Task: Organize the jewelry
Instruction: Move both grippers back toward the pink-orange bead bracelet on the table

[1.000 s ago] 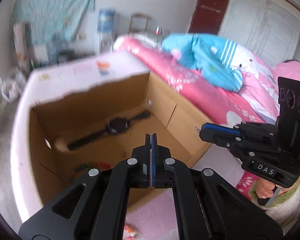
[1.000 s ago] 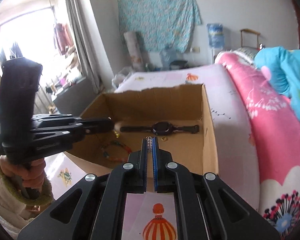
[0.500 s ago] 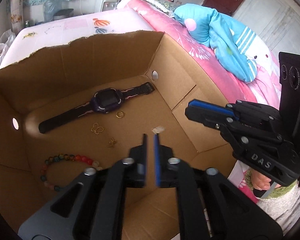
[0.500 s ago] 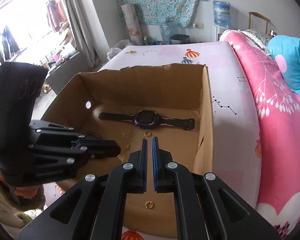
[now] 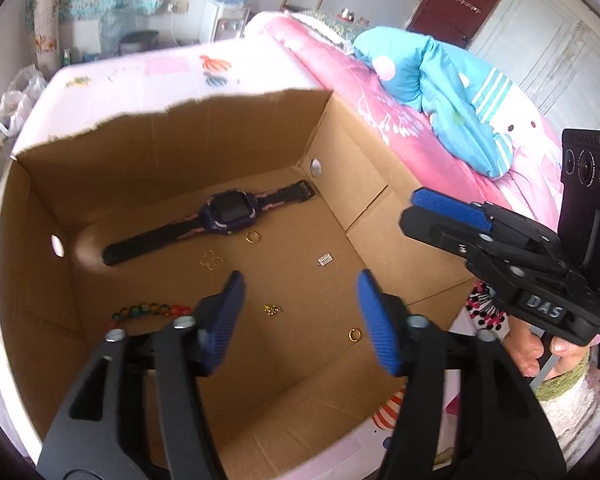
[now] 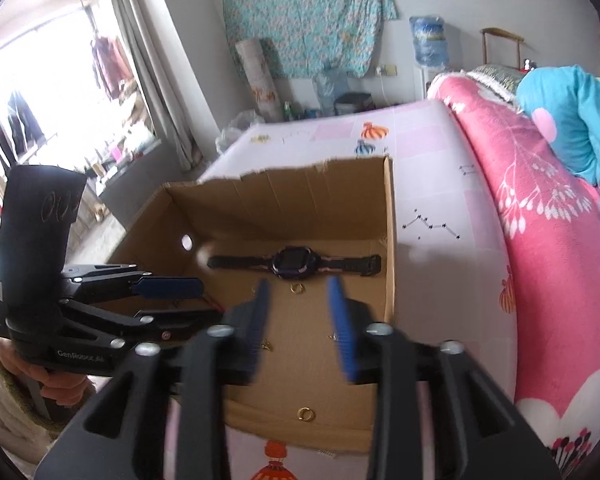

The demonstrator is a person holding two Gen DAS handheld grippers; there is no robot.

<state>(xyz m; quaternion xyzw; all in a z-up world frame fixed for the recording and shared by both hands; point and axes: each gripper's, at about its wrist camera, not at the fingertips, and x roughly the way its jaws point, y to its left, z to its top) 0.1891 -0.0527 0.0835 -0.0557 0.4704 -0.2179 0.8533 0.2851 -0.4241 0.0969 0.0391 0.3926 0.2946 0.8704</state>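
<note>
An open cardboard box (image 5: pixel 204 140) sits on the bed, also seen in the right wrist view (image 6: pixel 284 196). Inside lie a dark watch (image 5: pixel 220 216), two gold rings (image 5: pixel 252 237) (image 5: pixel 354 335), a butterfly charm (image 5: pixel 212 260), a small silver piece (image 5: pixel 325 259), a gold earring (image 5: pixel 272 309) and a coloured bead bracelet (image 5: pixel 148 310). My left gripper (image 5: pixel 300 316) is open and empty over the box's near half. My right gripper (image 6: pixel 300 324) is open and empty above the box's near edge; it shows at the right of the left wrist view (image 5: pixel 448 212). The watch (image 6: pixel 294 263) lies beyond it.
A pink floral quilt (image 6: pixel 540 240) and a blue plush toy (image 5: pixel 440 92) lie right of the box. The pale patterned sheet (image 5: pixel 148 68) stretches behind it. A tiny spring-like piece (image 6: pixel 327 454) lies on the sheet before the box.
Both grippers have gone from shut to open. The left one moved over the box; the silver piece and a gold ring now lie on the box floor.
</note>
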